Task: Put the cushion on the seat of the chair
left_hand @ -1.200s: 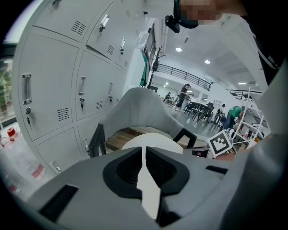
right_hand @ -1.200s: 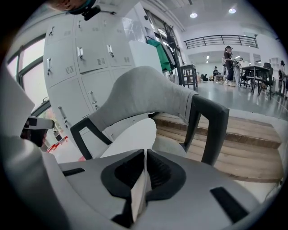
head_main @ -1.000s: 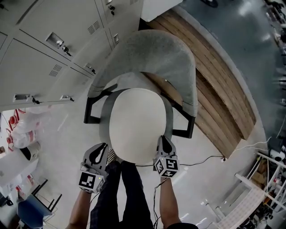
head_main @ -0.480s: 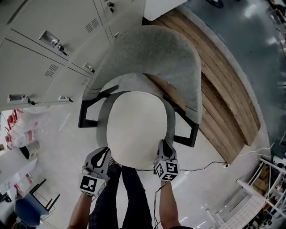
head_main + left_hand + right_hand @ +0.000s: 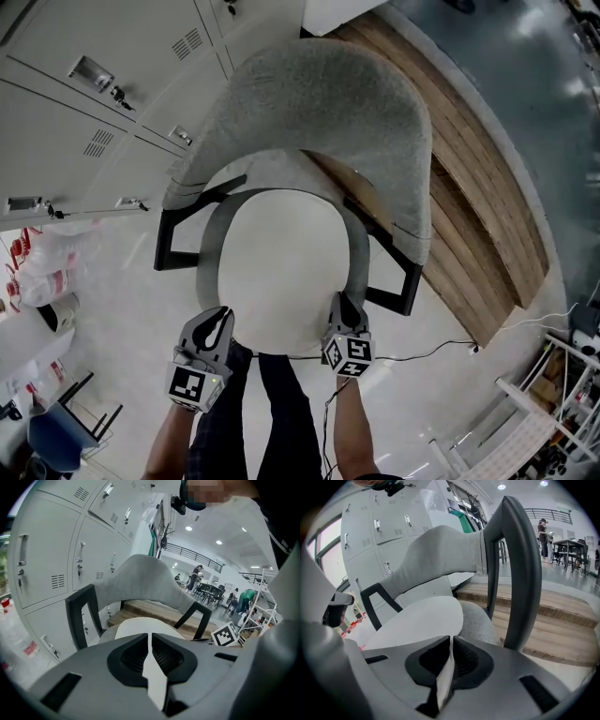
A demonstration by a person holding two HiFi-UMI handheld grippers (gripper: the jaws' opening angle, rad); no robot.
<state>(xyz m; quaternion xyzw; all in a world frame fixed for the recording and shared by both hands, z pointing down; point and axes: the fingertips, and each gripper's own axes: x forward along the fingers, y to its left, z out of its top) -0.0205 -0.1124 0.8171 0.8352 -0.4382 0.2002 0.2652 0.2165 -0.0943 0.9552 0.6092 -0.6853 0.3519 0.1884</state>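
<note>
left gripper (image 5: 217,325) and right gripper (image 5: 345,309) each clamped the cushion (image 5: 281,267) rim, apparently just above the seat (image 5: 213,236); lowering it level and centred was advisable

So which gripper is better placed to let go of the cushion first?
Right, marginally. Both are shut on the cushion edge, but the right gripper sits at the seat rim; the left gripper hangs further off it.

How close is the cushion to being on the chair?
Nearly there. Done: the cushion is lined up over the chair's seat. In hand: the left hand-held gripper and right hand-held gripper each pinch its near edge. Left: settle it flat on the seat and let go.
</note>
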